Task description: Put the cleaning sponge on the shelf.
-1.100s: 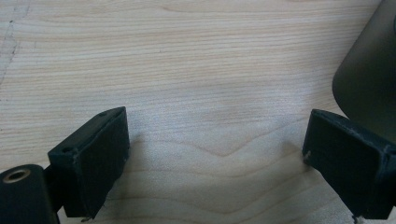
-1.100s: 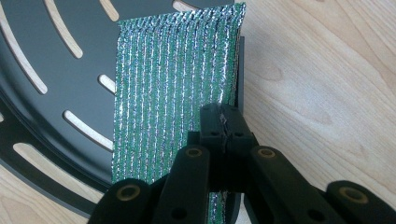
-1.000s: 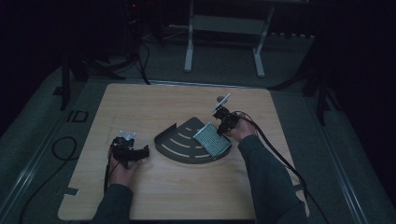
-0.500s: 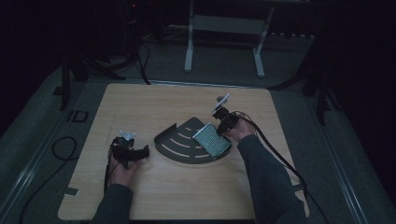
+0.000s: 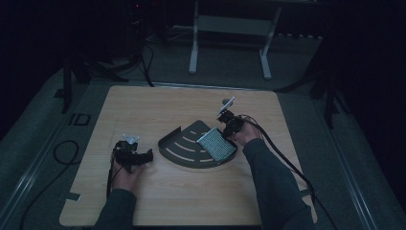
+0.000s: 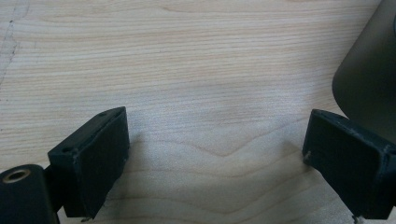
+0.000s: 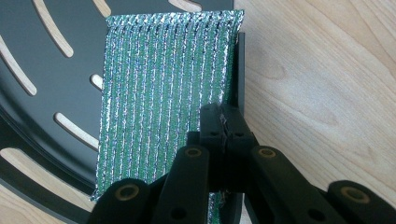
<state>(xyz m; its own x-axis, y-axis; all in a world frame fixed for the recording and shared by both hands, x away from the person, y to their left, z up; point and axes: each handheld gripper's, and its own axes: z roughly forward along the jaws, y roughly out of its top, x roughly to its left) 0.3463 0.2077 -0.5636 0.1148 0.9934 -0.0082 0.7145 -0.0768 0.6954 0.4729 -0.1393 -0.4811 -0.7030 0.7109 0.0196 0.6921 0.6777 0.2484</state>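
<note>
Dark metal fan-shaped tray (image 5: 184,146), slotted, mid-table; holds 1 item: green-silver glittery scouring pad (image 5: 217,145), lying on tray's right end, against its straight wall. My right gripper (image 7: 223,122): jaws clamped tight on pad's near right edge, beside that wall. My left gripper (image 6: 212,154): jaws spread wide, nothing betw. them, low over bare wood just left of tray. Surface: pale wood table (image 5: 158,108), grain visible. Room: dim, grey carpet; white frame legs (image 5: 230,40) beyond far edge; cable loop (image 5: 64,153) on floor, left.
</note>
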